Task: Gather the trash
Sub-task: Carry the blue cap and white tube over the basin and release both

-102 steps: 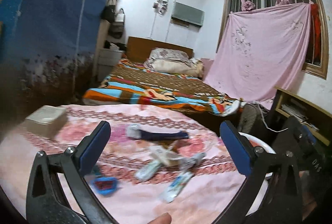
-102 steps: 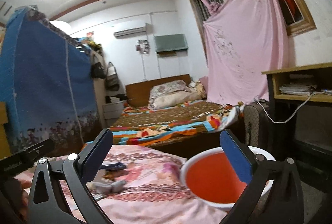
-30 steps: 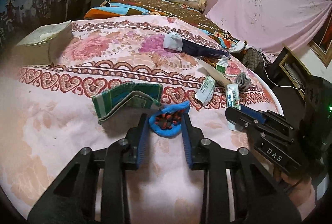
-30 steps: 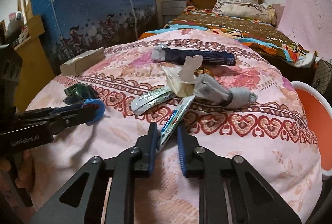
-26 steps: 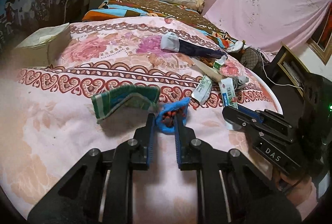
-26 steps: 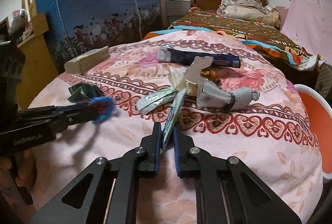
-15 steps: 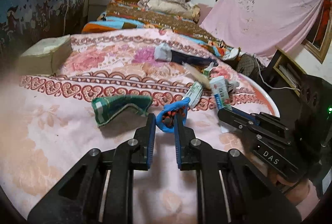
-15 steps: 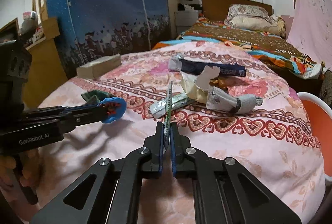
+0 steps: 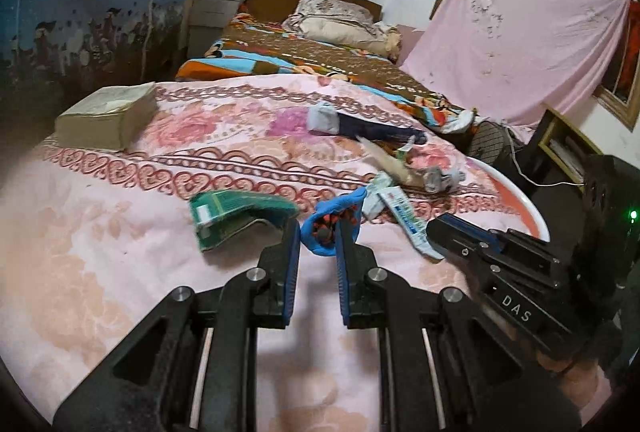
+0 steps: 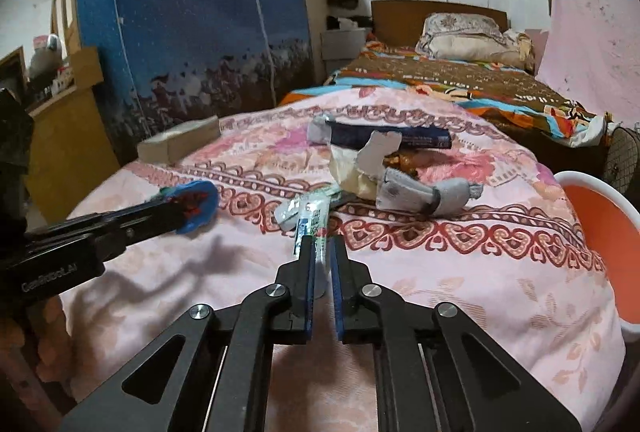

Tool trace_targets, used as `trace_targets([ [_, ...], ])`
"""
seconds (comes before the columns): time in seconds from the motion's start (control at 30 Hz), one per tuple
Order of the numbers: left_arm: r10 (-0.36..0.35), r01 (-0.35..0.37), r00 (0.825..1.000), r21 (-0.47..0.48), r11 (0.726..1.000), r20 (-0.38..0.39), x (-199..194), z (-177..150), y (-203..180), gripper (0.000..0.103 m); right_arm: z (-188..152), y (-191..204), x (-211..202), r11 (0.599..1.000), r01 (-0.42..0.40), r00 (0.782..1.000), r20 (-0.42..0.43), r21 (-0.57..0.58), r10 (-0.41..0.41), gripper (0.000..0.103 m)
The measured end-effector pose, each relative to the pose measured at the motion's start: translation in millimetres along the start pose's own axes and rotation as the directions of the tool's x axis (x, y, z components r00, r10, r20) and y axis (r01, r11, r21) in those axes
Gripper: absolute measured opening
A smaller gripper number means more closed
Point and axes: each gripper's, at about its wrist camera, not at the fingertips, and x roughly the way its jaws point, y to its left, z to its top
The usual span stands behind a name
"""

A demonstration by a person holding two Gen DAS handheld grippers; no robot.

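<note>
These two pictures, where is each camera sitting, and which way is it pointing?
Left wrist view: sits on the left gripper, looking along its fingers at the blue wrapper they pinch over the pink bedspread; the right gripper enters at right.
Right wrist view: sits on the right gripper, looking at the toothpaste tube it pinches; the left gripper enters at left.
Shared: bedspread, trash pile, blue wrapper, orange basin.

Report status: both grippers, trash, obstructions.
Left gripper shut on crumpled blue wrapper. Right gripper shut on flat white-blue sachet. Orange basin unobstructed.
</note>
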Motion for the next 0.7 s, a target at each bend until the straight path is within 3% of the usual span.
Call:
trace_targets([
  [0.03, 0.004, -0.004, 1.0, 0.0, 1.0, 0.0, -0.7, -1.2, 0.2, 0.002, 0.7, 1.1, 1.1, 1.0, 0.0, 1.0, -0.006, -0.005, 0.0, 0.02],
  [0.07, 0.009, -0.009, 1.0, -0.003, 1.0, -0.001, -0.8, -2.0, 1.2, 0.002, 0.7, 2.3, 1.4, 1.0, -0.001, 1.0, -0.009, -0.009, 0.001, 0.033],
  [0.1, 0.013, -0.013, 1.0, -0.007, 1.0, -0.001, -1.2, -2.5, 2.2, 0.002, 1.7, 3.1, 1.6, 1.0, -0.005, 1.0, -0.008, -0.011, 0.005, 0.037],
  [0.37, 0.013, -0.013, 1.0, -0.069, 0.998, -0.006, -1.5, -5.0, 13.9, 0.002, 4.1, 11.1, 16.9, 0.998, 0.032, 0.995, -0.09, -0.06, -0.038, 0.036],
  [0.5, 0.012, -0.013, 1.0, -0.071, 0.997, -0.005, -1.4, -4.8, 13.6, 0.002, 2.0, 15.1, 19.8, 0.994, 0.051, 0.993, -0.105, -0.094, -0.061, 0.02],
  [0.7, 0.02, -0.019, 1.0, -0.064, 0.998, 0.014, -4.0, -4.3, 11.5, 0.002, -0.8, 11.1, 12.7, 0.998, 0.015, 0.998, -0.064, -0.063, -0.019, 0.019],
])
